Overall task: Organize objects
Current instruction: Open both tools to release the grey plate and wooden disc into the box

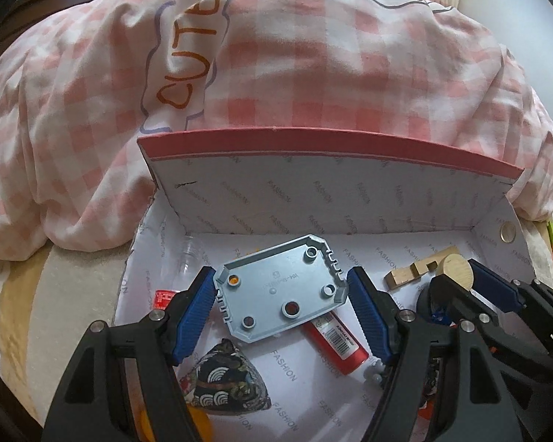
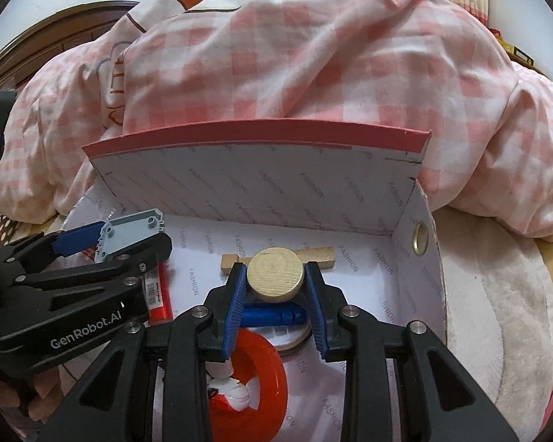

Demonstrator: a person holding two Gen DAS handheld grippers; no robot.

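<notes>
My left gripper [image 1: 281,275] is shut on a grey plastic plate [image 1: 280,291] with round studs, held tilted over the left part of an open box [image 1: 313,143]. The box has a red rim and a white lining printed with words. My right gripper [image 2: 276,269] is shut on the edge of a round wooden disc [image 2: 276,274] above the box floor. The right wrist view also shows the left gripper [image 2: 132,235] with the grey plate [image 2: 129,235] at the left. In the left wrist view the right gripper [image 1: 457,276] with the disc [image 1: 455,270] appears at the right.
In the box lie a red tube [image 1: 337,342], a clear bottle [image 1: 188,258], a dark patterned pouch [image 1: 225,379], a notched wooden bar [image 2: 313,256], a blue cylinder [image 2: 272,315] and a red ring [image 2: 261,375]. A pink checked quilt [image 2: 313,66] is heaped behind the box.
</notes>
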